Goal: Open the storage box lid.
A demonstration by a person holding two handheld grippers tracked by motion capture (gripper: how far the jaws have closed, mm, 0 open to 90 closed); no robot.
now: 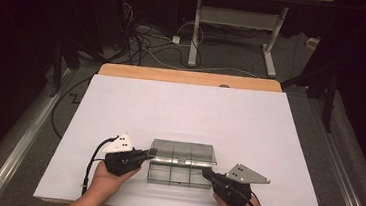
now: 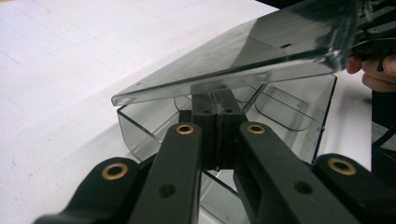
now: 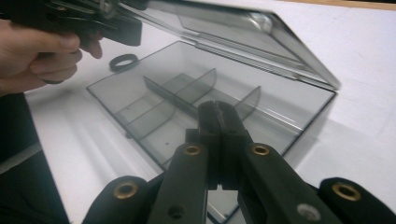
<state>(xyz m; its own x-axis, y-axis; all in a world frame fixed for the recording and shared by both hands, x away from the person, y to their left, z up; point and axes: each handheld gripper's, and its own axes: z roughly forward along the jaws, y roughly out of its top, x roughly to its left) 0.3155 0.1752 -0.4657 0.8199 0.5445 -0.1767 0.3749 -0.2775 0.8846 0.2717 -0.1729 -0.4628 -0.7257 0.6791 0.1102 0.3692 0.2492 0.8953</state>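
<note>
The clear plastic box [image 1: 174,173] sat near the front edge of the white table [image 1: 185,108], pretty much centered between the two hands. Its lid [image 1: 183,151] was propped partway up, tilted back toward the far side. Dividers [image 3: 187,88] split the inside into compartments. The left gripper [image 1: 149,155] had its jaws pressed fully together, holding nothing, tip right at the lid's left corner. The right gripper [image 1: 206,173] was also closed tight and empty, tip at the box's right wall. A small black ring [image 3: 123,61] lay on the table just beside the box. Loads of open white surface behind and to both sides.
</note>
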